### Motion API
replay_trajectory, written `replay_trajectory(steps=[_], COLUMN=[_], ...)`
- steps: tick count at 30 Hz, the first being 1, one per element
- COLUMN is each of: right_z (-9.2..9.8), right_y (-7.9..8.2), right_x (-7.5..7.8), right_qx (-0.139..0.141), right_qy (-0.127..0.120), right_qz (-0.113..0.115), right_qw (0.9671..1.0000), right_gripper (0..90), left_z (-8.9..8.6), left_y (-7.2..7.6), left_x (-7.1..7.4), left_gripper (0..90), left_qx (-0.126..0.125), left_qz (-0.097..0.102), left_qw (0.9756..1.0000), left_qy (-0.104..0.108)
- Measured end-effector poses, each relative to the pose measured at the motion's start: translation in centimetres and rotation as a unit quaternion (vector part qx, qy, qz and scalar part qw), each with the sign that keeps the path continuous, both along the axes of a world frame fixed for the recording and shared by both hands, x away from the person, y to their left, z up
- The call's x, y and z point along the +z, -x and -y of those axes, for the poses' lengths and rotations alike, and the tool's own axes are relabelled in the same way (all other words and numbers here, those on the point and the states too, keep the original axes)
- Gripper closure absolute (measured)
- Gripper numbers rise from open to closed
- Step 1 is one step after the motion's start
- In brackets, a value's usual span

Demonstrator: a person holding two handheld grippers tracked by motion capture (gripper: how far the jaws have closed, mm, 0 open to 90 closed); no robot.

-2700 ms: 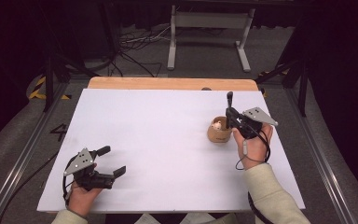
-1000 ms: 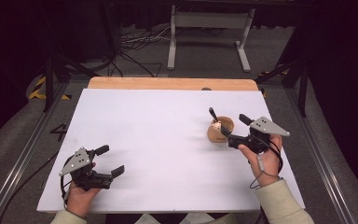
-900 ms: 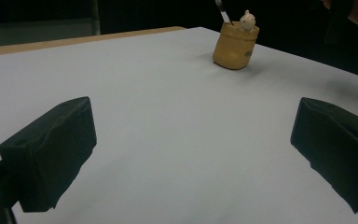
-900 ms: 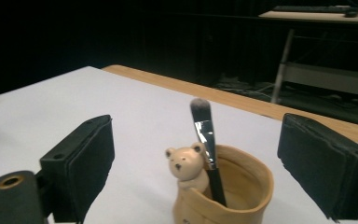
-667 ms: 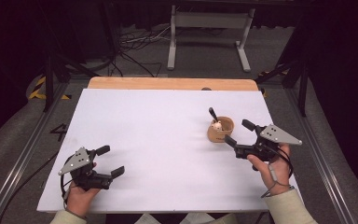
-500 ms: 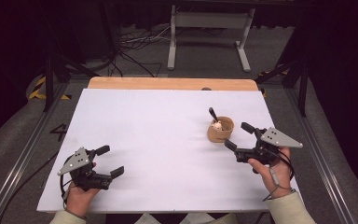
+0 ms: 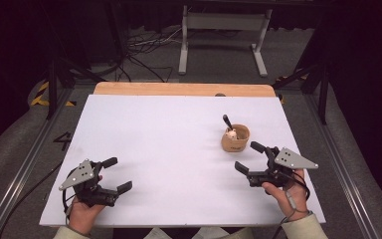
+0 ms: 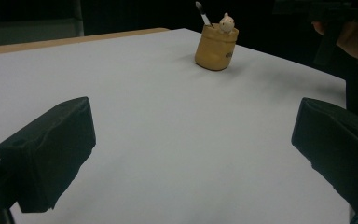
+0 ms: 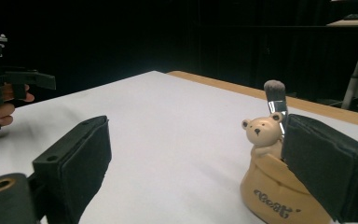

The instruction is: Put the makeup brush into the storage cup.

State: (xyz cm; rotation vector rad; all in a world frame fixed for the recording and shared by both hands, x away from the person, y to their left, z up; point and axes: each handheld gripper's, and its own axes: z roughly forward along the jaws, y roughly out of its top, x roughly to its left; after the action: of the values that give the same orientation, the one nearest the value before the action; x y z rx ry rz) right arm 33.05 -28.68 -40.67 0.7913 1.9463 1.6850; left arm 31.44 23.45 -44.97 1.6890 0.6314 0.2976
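A tan sack-shaped holder (image 7: 235, 138) stands on the right half of the white board (image 7: 169, 144). A small bear figure (image 9: 262, 133) peeks from the holder's rim, and a dark-handled brush (image 7: 227, 121) stands in it, bristles up. My right gripper (image 7: 247, 157) is open and empty, a short way nearer than the holder and pointing left. In the right gripper view the holder (image 9: 279, 191) sits just past the right jaw. My left gripper (image 7: 120, 174) is open and empty at the near left. The left gripper view has the holder (image 8: 216, 44) far off.
A strip of wooden tabletop (image 7: 179, 88) runs along the board's far edge. Beyond it are floor cables and a metal stand (image 7: 224, 30). Metal rails flank both sides of the table. The other hand and its gripper (image 9: 9, 79) appear at the left of the right gripper view.
The right gripper held the brush over the holder, let it go in the holder, then drew back toward the near edge and opened. The left gripper has stayed put.
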Motion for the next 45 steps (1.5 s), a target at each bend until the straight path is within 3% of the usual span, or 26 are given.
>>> replay_trajectory(steps=[11, 24, 35, 45], right_z=[-1.0, -2.4, -3.1, -3.0], right_y=[0.5, 0.7, 1.0, 1.0], right_x=[-2.0, -4.2, -5.2, -5.2], right_qx=[0.028, 0.04, 0.036, 0.029], right_qy=[0.004, 0.01, 0.03, 0.025], right_qz=[-0.002, -0.011, -0.017, -0.017], right_qw=[0.9996, 0.9991, 0.9988, 0.9991], right_gripper=[8.2, 8.3, 7.8, 6.8], left_z=[0.1, 0.4, 0.5, 0.5], left_y=[0.0, -0.2, -0.3, -0.3], left_x=[-0.3, -0.6, -0.7, -0.7], left_gripper=[0.1, 0.3, 0.3, 0.3], left_qx=[-0.005, -0.013, -0.013, -0.013], left_qz=[-0.001, -0.003, -0.005, -0.006], left_qw=[0.9999, 0.9999, 0.9998, 0.9998], left_qy=[0.009, 0.01, 0.01, 0.011])
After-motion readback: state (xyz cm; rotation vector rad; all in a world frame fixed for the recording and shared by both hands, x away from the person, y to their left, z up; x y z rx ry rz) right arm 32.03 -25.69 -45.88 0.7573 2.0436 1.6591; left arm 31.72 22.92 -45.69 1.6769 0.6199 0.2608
